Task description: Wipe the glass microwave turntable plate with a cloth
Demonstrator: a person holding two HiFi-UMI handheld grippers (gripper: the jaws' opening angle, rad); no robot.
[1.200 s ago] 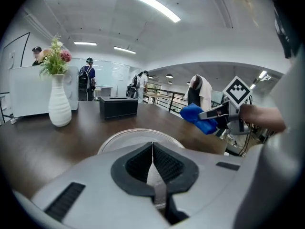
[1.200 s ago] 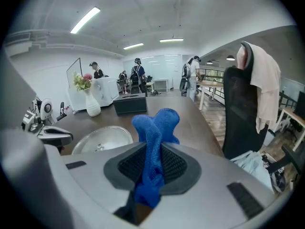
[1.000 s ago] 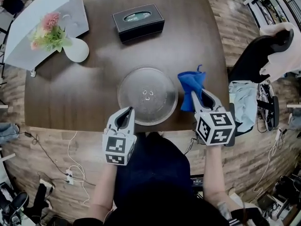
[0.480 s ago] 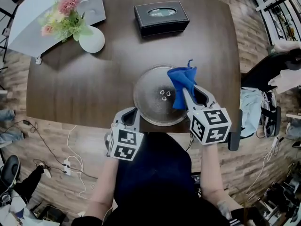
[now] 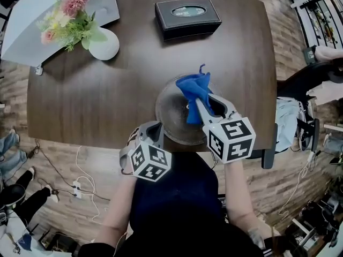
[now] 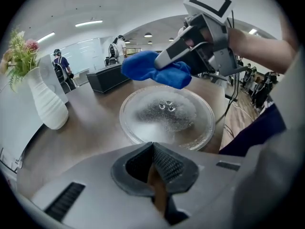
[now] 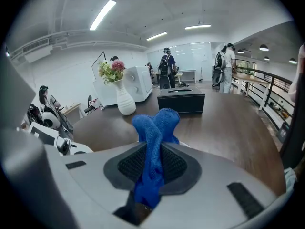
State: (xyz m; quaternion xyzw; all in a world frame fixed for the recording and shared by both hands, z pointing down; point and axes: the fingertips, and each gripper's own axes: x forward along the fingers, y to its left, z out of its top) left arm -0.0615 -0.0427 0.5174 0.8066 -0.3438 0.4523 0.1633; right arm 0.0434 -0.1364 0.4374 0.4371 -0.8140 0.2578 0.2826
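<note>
The round glass turntable plate (image 5: 172,116) lies near the front edge of the dark wooden table (image 5: 107,100). My right gripper (image 5: 199,107) is shut on a bunched blue cloth (image 5: 193,89), which it holds above the plate's middle and right half. In the right gripper view the cloth (image 7: 155,128) runs up between the pads. In the left gripper view the plate (image 6: 167,123) lies just ahead, with the cloth (image 6: 155,70) hanging over its far side. My left gripper (image 5: 153,128) is shut and holds nothing, by the plate's near left rim.
A black tissue box (image 5: 187,17) stands at the table's far side. A white vase (image 5: 104,44) with flowers is at the back left, beside a white sheet (image 5: 32,20). An office chair (image 5: 300,90) is off the right edge. Cables (image 5: 80,165) lie on the floor.
My right gripper has carried the cloth leftward from beside the plate to over it. My left gripper has sunk and tilted near the plate's front left rim.
</note>
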